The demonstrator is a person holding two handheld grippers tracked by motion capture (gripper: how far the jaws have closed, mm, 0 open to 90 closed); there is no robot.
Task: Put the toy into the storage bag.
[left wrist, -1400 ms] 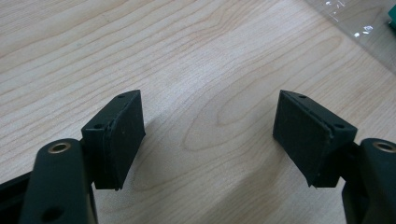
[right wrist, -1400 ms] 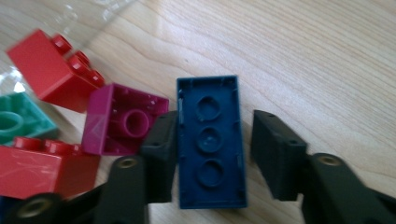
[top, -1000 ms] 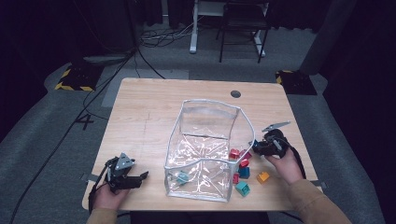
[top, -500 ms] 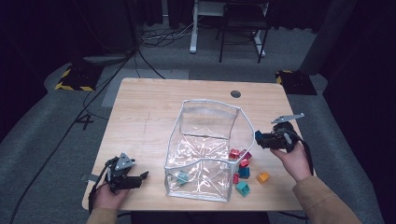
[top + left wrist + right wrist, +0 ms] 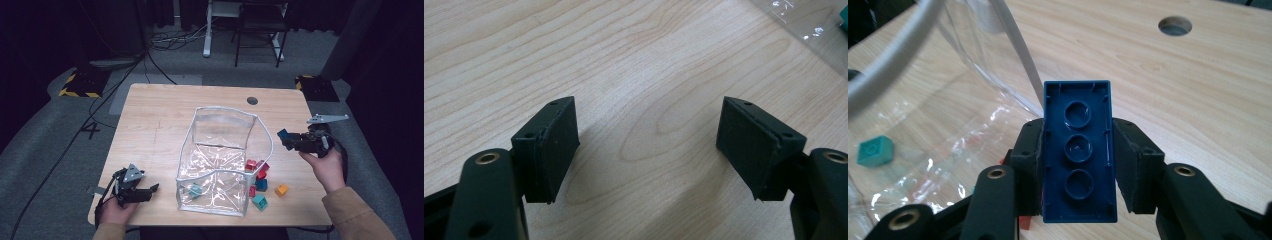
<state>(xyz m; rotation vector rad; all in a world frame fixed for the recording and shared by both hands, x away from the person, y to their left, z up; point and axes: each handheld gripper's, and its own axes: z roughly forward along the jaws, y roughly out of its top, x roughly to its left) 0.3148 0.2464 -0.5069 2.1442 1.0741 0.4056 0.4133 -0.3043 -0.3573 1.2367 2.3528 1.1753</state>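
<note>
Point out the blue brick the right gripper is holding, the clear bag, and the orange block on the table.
blue brick (image 5: 1078,150), right gripper view, on its hollow underside.
clear bag (image 5: 272,146), high view, on its white rim.
orange block (image 5: 281,189), high view, on its top face.

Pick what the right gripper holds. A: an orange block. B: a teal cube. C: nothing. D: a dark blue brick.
D: in the right gripper view the right gripper has its pads pressed on the long sides of a dark blue brick, hollow underside toward the camera.
</note>
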